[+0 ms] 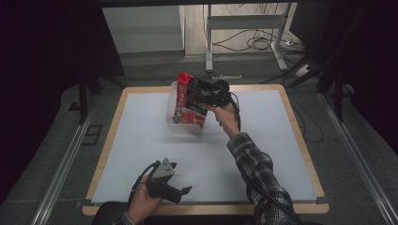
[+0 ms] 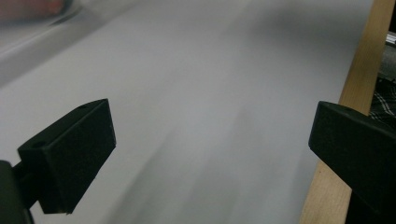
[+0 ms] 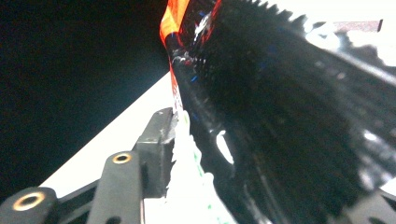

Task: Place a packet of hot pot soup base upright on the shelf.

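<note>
A clear plastic tub (image 1: 172,101) stands at the back middle of the table with snack bags upright in it: a tall red and black bag (image 1: 182,91) and a red and white one (image 1: 191,117). My right gripper (image 1: 195,92) reaches in from the right at the top of the bags. In the right gripper view its jaws stand apart with a black crinkled bag (image 3: 289,116) between them, and the bag's edge lies against the left finger (image 3: 154,140); the other finger is hidden. My left gripper (image 1: 182,178) rests low near the front edge, open with nothing between its pads (image 2: 79,149).
The table carries a pale grey mat (image 1: 141,140) with a wooden border (image 1: 110,136). Past the far edge there are a metal frame (image 1: 209,42) and loose cables (image 1: 258,42) on the floor. Dark curtains close off both sides.
</note>
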### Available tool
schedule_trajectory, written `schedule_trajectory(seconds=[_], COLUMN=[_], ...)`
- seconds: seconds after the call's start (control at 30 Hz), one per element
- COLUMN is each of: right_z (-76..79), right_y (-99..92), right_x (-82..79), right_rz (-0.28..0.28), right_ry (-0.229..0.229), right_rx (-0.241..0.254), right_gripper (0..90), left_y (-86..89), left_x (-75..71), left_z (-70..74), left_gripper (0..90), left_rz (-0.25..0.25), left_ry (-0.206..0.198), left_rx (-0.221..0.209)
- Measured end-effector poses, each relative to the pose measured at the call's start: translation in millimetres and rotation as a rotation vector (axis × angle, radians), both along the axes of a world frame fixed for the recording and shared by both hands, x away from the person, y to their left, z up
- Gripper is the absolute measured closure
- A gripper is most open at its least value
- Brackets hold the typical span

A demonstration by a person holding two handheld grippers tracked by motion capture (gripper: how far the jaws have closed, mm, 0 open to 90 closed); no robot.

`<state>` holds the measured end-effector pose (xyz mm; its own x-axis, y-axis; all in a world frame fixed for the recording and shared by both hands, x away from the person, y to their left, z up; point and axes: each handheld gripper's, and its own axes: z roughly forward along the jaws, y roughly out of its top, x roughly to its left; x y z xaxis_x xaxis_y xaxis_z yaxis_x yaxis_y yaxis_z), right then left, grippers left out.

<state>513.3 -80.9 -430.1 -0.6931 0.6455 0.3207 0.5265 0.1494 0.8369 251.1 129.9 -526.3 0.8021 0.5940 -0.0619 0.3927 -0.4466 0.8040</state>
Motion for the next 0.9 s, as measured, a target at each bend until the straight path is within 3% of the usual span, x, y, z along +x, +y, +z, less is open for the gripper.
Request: schedule_trajectory(seconds=[0.27, 0.5, 0.9], right_z=[4.7, 8.9, 13.0], right_y=[-1.0, -2.0, -5.0], right_x=[-4.1, -8.0, -13.6], right_rz=[0.012, 0.02, 0.039], right_ry=[-0.023, -0.04, -0.062], right_rx=[-0.039, -0.069, -0.106], right_gripper=[40.5, 37.3, 30.0], left_y=[-1.2, -1.5, -0.9], left_x=[-0.9, -0.7, 0.1], left_z=[0.1, -0.2, 0.5], left_gripper=[0.8, 1.6, 2.2], left_rz=[-0.012, -0.015, -0.009], left_ry=[-0.005, -0.019, 0.011], left_rx=[-0.005, 0.017, -0.005])
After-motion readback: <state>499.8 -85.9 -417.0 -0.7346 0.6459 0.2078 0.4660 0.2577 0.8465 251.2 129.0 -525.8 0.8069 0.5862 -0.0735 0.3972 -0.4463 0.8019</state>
